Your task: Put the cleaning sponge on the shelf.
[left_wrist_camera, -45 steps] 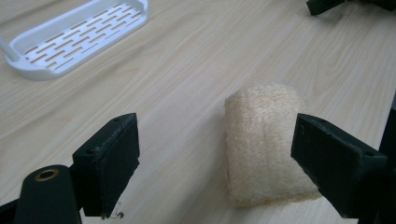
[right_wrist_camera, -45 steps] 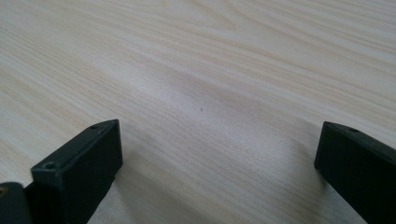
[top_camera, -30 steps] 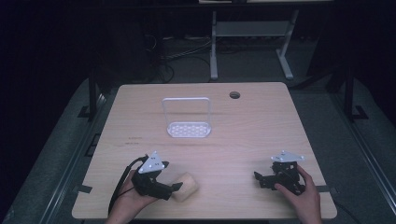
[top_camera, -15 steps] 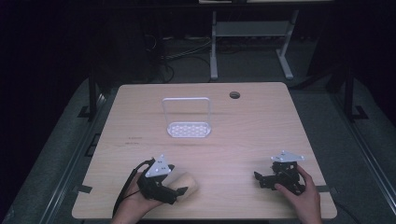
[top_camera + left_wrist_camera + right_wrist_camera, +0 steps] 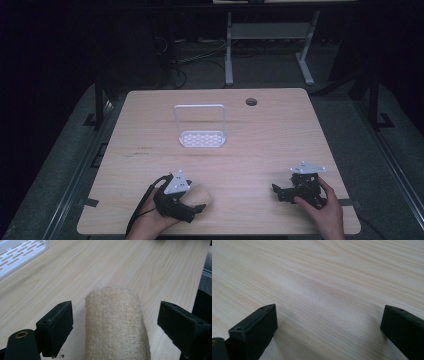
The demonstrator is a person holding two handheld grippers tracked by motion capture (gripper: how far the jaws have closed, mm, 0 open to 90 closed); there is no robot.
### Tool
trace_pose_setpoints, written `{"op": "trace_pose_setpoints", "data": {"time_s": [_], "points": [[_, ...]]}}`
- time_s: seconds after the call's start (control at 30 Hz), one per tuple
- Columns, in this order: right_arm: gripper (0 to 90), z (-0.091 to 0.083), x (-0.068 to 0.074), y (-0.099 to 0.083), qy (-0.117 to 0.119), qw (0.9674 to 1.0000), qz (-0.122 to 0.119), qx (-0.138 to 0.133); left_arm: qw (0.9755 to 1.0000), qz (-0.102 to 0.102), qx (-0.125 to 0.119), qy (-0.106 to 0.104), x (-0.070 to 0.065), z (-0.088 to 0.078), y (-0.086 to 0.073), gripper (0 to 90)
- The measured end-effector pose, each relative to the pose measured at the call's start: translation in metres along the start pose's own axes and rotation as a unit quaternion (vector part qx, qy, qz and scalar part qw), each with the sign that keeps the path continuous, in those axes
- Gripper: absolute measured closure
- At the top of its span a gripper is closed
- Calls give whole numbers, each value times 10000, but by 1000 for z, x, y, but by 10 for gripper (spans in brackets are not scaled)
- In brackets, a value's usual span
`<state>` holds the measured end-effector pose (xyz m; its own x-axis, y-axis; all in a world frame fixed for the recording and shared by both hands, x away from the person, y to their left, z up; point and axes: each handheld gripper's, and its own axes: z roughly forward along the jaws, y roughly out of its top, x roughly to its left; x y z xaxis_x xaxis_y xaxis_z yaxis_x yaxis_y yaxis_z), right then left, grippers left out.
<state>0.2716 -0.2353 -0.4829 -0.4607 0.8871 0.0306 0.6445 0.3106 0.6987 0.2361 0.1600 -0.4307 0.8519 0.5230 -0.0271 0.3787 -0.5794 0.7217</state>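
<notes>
1. Left gripper (image 5: pixel 192 207) sits at the near left of the wooden table (image 5: pixel 260 145), its jaws spread wide on either side of a loofah roll (image 5: pixel 116 325); the left gripper view shows clear gaps between each black jaw and the fibrous beige cylinder, so nothing is clamped yet.
2. Loofah roll lies on its side on the table top near the front edge, its far end pointing away from the left gripper and roughly centred between the jaws.
3. Right gripper (image 5: pixel 280 192) rests at the near right of the table, well apart from the loofah; its jaws stand wide apart over bare wood and hold nothing.
4. White rack (image 5: pixel 200 131), an upright frame on a slotted base, stands farther back toward the table's middle, and its slotted base carries nothing.
5. Judging progress: the approach looks complete and the grasp is the step in hand. Closing on the roll, lifting it and carrying it off, probably toward the rack, all seem to remain.
6. Soft fibre will likely squash under the jaws, so a gentle, centred squeeze seems wise.
</notes>
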Motion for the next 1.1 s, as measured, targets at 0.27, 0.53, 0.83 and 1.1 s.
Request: {"op": "trace_pose_setpoints", "data": {"time_s": [0.27,0.53,0.83,1.1], "points": [[7,0,0,0,1,10000,2,1,10000,20,84,16,-1,7,-3,128],[7,0,0,0,1,10000,2,0,9997,29,225,35,-1,16,-7,128],[7,0,0,0,2,10000,2,0,9990,115,413,88,-3,22,-10,133],[7,0,0,0,1,10000,3,-1,9986,115,509,106,-2,24,-10,157]]}}
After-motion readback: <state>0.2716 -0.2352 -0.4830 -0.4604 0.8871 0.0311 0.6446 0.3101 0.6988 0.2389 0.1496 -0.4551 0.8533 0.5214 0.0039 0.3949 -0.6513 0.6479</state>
